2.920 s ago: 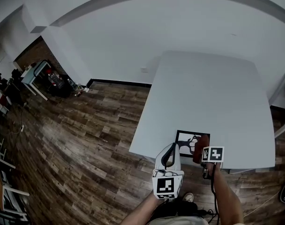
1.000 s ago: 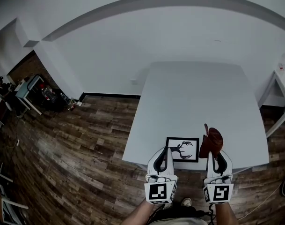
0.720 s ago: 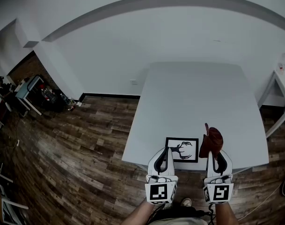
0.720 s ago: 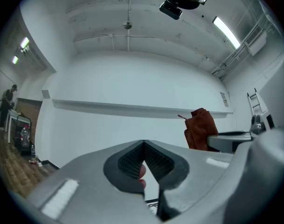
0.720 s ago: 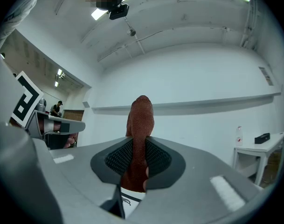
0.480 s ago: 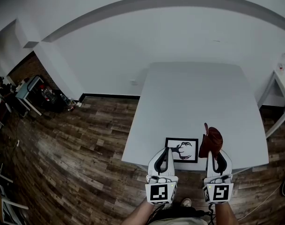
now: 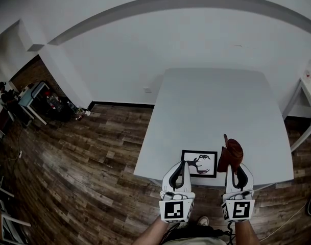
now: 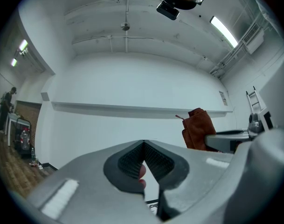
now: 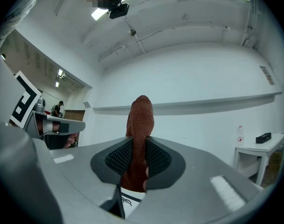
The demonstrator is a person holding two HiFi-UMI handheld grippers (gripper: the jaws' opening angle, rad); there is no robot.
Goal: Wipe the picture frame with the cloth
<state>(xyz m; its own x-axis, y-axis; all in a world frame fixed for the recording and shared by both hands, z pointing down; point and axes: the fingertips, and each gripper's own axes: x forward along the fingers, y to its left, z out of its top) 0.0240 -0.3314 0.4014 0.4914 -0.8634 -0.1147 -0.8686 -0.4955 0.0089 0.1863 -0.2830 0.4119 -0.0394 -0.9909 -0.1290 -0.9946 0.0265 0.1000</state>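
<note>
A black picture frame [image 7: 198, 163] with an antler drawing lies flat near the front edge of the grey table [image 7: 216, 106]. My left gripper [image 7: 184, 164] hovers at the frame's left side. Its jaws are shut tip to tip with nothing between them [image 8: 143, 143], and a strip of the frame [image 8: 153, 203] shows below them. Just right of the frame, my right gripper [image 7: 233, 168] is shut on a rust-brown cloth [image 7: 231, 153]. The cloth [image 9: 139, 125] stands up out of the right gripper's jaws [image 9: 139, 146]. In the left gripper view the cloth [image 8: 199, 127] hangs to the right.
The table's front edge runs just under both grippers, with wooden floor [image 7: 84, 152] to the left. A white wall rises behind the table. A small white side table [image 9: 258, 148] with a bottle [image 9: 239, 133] stands to the right. Clutter [image 7: 43, 98] sits far left.
About three seconds ago the right gripper held the cloth over the frame's right part; now it holds the cloth clear of the frame, to its right. Over the last second nothing visibly moved.
</note>
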